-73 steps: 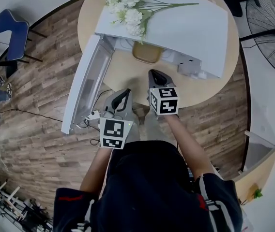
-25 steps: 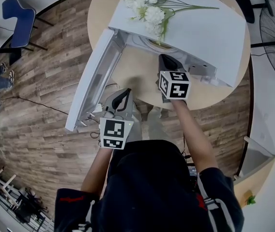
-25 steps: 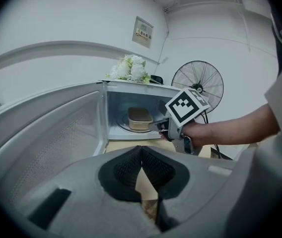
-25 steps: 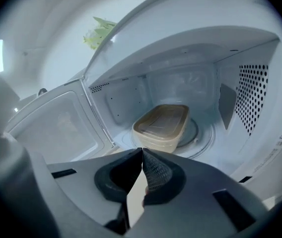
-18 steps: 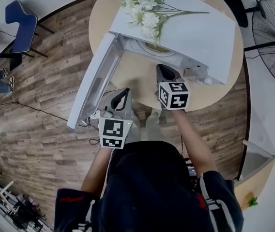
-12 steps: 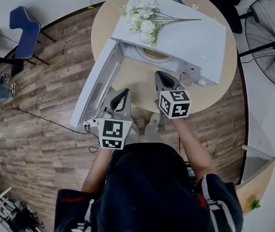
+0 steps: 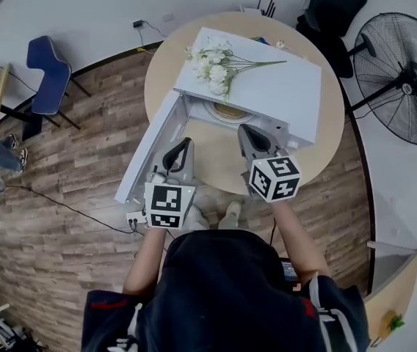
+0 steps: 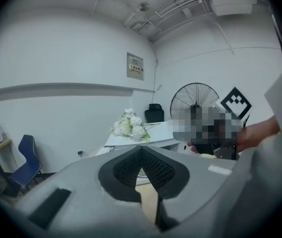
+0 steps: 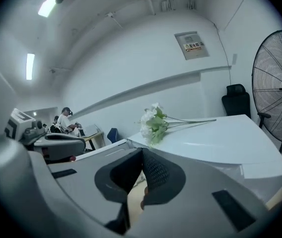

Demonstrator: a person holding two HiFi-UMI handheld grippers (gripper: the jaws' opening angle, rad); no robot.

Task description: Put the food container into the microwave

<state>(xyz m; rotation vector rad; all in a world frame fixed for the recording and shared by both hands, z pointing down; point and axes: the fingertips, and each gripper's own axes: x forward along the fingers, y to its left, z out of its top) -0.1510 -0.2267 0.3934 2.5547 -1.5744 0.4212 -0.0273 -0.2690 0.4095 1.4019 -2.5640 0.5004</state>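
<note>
The white microwave lies on the round wooden table, its door swung open to the left. The tan food container sits inside the cavity, partly hidden under the top. My left gripper hovers in front of the open door, and its jaws are shut and empty. My right gripper hangs just before the microwave's mouth, apart from the container, and it is shut with nothing held. White flowers lie on the microwave's top.
A standing fan is at the right and a black chair behind the table. A blue chair stands at the left. A power strip and cable lie on the wood floor near my feet.
Both grippers have risen and drawn back from the microwave's mouth. The container, earlier at the opening, now sits deeper inside. The head view has lifted and shows more of the room.
</note>
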